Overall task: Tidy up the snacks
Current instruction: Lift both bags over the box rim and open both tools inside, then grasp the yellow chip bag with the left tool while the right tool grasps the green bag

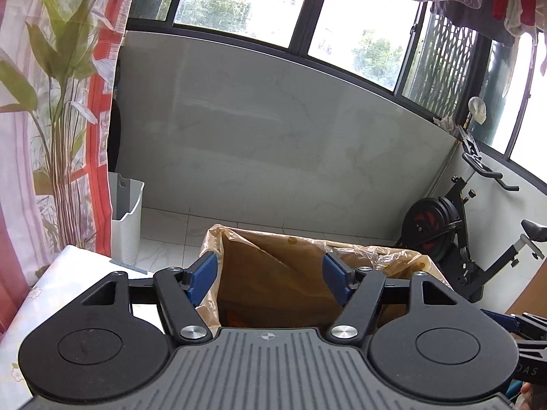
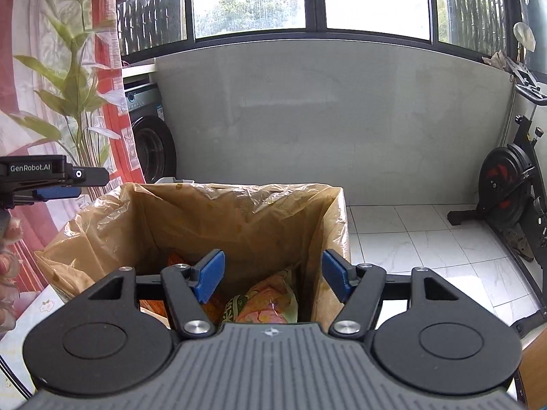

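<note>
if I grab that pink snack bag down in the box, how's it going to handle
The snack bag looks puffy and crinkled, so it is probably light and would likely dent under the pads. Its film looks glossy, so it may slip. It lies deep in the lined box, so the loose liner could snag.

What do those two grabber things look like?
Both the left gripper and the right gripper have blue pads on black link arms with silver bolts, two round black discs and a ribbed grey body. Seen from the right wrist camera, the left one's side reads GenRobot.AI in white letters.
</note>
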Demonstrator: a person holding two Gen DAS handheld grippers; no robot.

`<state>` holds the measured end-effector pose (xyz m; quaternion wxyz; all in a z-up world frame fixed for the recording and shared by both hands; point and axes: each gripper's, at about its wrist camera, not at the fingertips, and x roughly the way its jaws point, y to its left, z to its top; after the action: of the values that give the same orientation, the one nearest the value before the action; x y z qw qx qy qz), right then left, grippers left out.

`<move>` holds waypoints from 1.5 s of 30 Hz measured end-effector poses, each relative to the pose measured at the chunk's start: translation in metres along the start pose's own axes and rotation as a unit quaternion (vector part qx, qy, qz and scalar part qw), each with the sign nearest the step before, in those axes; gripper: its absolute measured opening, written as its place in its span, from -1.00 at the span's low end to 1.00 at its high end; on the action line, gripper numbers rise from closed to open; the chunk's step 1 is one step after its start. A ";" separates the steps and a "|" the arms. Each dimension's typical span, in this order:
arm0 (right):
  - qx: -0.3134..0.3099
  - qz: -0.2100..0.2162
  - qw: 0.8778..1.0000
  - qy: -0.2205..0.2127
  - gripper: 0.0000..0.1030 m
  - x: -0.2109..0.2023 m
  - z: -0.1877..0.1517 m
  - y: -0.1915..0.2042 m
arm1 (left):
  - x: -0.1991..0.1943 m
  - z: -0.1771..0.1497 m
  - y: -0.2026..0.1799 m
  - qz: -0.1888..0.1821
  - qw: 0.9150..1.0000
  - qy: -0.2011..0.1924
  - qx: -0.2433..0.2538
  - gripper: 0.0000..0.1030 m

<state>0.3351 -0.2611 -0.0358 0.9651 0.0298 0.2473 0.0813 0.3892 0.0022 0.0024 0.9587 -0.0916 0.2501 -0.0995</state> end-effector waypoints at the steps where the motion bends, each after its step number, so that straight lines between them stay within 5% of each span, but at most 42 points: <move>1: 0.006 0.005 1.000 -0.003 0.29 -0.004 0.000 -0.001 | -0.005 -0.001 0.002 0.000 1.000 0.002 0.005 0.36; 17: 0.065 0.051 0.996 -0.042 0.73 -0.065 -0.053 0.010 | -0.096 -0.042 0.047 0.021 0.998 0.004 0.056 0.36; 32: 0.061 0.082 0.992 0.078 0.74 -0.014 -0.117 0.052 | -0.094 -0.120 0.075 0.027 0.997 0.062 0.033 0.36; 38: 0.102 0.079 0.983 0.131 0.74 0.000 -0.146 0.042 | -0.092 -0.138 0.076 0.033 0.996 0.072 0.045 0.36; 45: 0.158 0.118 0.970 0.142 0.73 0.001 -0.160 0.030 | -0.085 -0.154 0.077 0.023 0.995 0.089 0.046 0.37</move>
<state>0.2548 -0.2286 -0.1737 0.8866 0.1990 0.3867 0.1574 0.2508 0.0771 -0.1073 0.9378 -0.0319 0.3320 -0.0967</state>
